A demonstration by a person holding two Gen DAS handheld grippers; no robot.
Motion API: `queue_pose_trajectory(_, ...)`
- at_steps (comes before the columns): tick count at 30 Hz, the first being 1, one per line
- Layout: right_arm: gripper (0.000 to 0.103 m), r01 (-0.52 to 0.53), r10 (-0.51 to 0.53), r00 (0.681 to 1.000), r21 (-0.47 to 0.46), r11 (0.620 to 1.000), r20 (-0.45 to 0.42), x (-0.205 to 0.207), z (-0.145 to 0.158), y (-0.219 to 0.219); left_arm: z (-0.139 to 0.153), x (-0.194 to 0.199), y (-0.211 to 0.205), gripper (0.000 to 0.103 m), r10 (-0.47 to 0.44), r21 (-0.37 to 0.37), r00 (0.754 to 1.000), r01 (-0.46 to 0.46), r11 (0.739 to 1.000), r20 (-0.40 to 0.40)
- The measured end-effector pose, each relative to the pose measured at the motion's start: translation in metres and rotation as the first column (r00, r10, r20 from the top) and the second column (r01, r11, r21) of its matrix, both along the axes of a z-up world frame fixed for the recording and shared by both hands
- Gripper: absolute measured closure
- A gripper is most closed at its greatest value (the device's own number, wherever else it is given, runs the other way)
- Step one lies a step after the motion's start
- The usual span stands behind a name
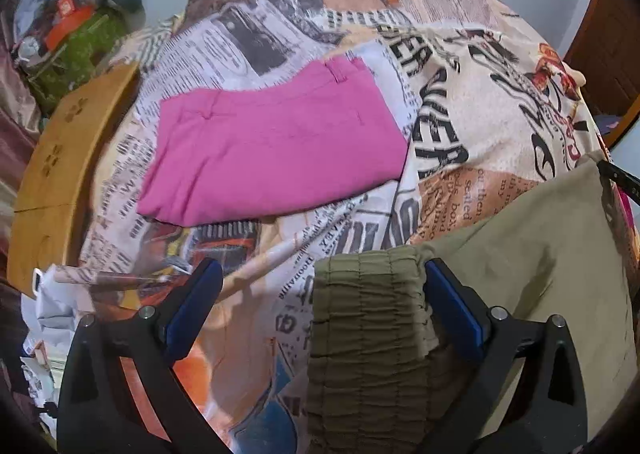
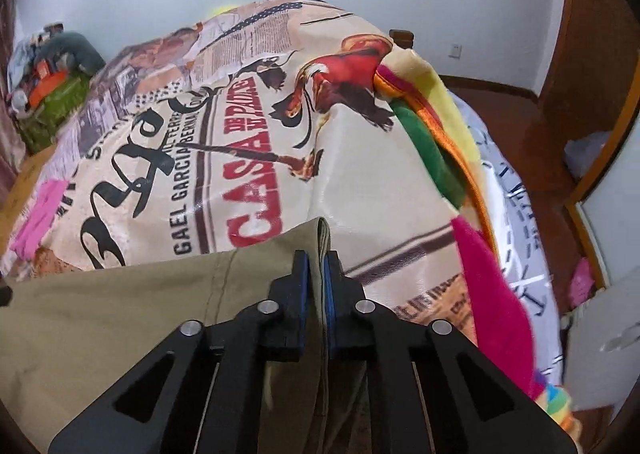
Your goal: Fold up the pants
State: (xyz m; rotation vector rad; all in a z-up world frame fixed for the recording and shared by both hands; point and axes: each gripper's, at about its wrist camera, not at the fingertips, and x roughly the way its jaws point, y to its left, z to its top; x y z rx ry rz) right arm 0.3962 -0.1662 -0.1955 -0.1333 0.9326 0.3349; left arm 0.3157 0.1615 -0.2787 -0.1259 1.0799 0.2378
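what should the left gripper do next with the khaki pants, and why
Probably close the left gripper on the gathered waistband. Its jaws stand wide apart with the waistband lying between them, unpinched, while the right gripper is already shut on the hem of the khaki pants. Both ends need holding before any fold.

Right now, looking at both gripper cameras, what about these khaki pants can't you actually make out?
- Left wrist view: the khaki pants run off the bottom and right edges, so their full length is cut off.
- Left wrist view: the left gripper stands open around the elastic waistband; whether its right pad touches is unclear.
- Right wrist view: the right gripper covers the pinched cloth edge; how many layers it holds is hidden.
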Motion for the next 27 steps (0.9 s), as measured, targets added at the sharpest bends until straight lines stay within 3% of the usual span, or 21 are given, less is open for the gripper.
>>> queue_pose_trajectory(5, 0.087, -0.020, 0.020, 1.000, 0.008, 1.000, -0.008, -0.014, 0.029, -0.003, 0.027, -0.009, 0.000, 0.001, 0.023, 0.057, 0.998, -0.026, 0.998, 0.052)
queue_pose_trajectory(9, 0.054, -0.079, 0.079, 0.997, 0.072, 0.994, -0.003, -0.035, 0.056, 0.003, 0.054, -0.017, 0.000, 0.001, 0.010, 0.002, 0.995, -0.010, 1.000, 0.097)
queue_pose_trajectory(12, 0.045, -0.130, 0.131, 0.991, 0.103, 0.986, -0.001, -0.052, 0.070, 0.015, 0.071, -0.021, -0.009, 0.001, -0.018, -0.004, 0.993, 0.019, 1.000, 0.120)
queue_pose_trajectory(16, 0.025, -0.199, 0.204, 0.979, 0.148, 0.969, -0.017, -0.074, 0.080, 0.039, 0.078, -0.021, -0.022, 0.001, -0.073, -0.020, 0.992, 0.076, 0.997, 0.106)
queue_pose_trajectory(20, 0.023, -0.274, 0.289, 0.955, 0.175, 0.946, -0.066, -0.088, 0.074, 0.070, 0.069, -0.018, -0.037, 0.001, -0.134, -0.020, 0.989, 0.135, 0.991, 0.065)
queue_pose_trajectory(27, 0.022, -0.320, 0.355, 0.910, 0.181, 0.930, -0.214, -0.094, 0.036, 0.111, 0.021, -0.006, -0.047, 0.001, -0.174, -0.031, 0.980, 0.172, 0.985, -0.099)
